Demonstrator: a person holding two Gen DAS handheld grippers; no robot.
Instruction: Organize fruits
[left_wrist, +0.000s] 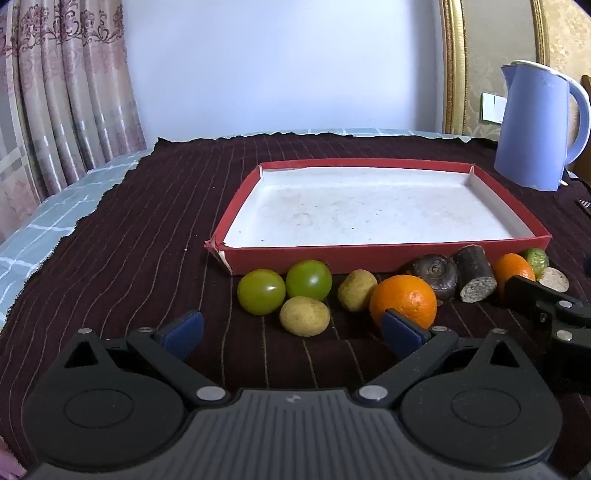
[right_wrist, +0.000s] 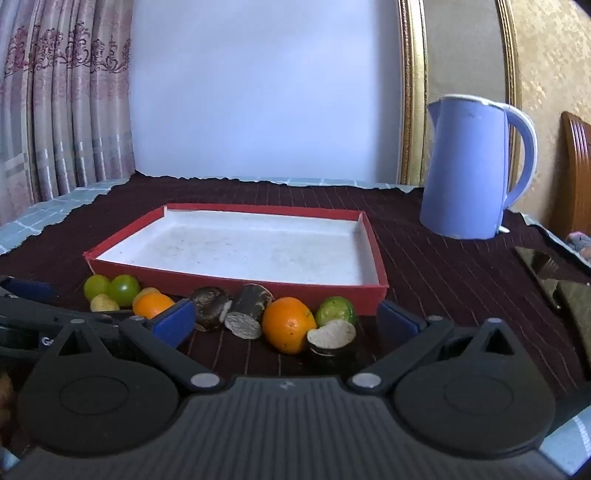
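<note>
A red tray (left_wrist: 295, 254) with a white, empty floor lies on the dark cloth; it also shows in the right wrist view (right_wrist: 207, 271). A row of fruits lies along its near wall: two green fruits (left_wrist: 261, 291), two yellow-brown ones (left_wrist: 304, 316), an orange (left_wrist: 403, 300), dark cut pieces (left_wrist: 474, 275), a second orange (right_wrist: 289, 325) and a green cut fruit (right_wrist: 335, 311). My left gripper (left_wrist: 293, 332) is open and empty, just short of the yellow-brown fruit. My right gripper (right_wrist: 286, 319) is open and empty, its fingers either side of the second orange and dark pieces.
A blue kettle (left_wrist: 535, 125) stands at the back right, also in the right wrist view (right_wrist: 472, 166). A dark flat object (right_wrist: 546, 273) lies on the cloth at the right. Curtains hang at the left; the table's edge runs along the left side.
</note>
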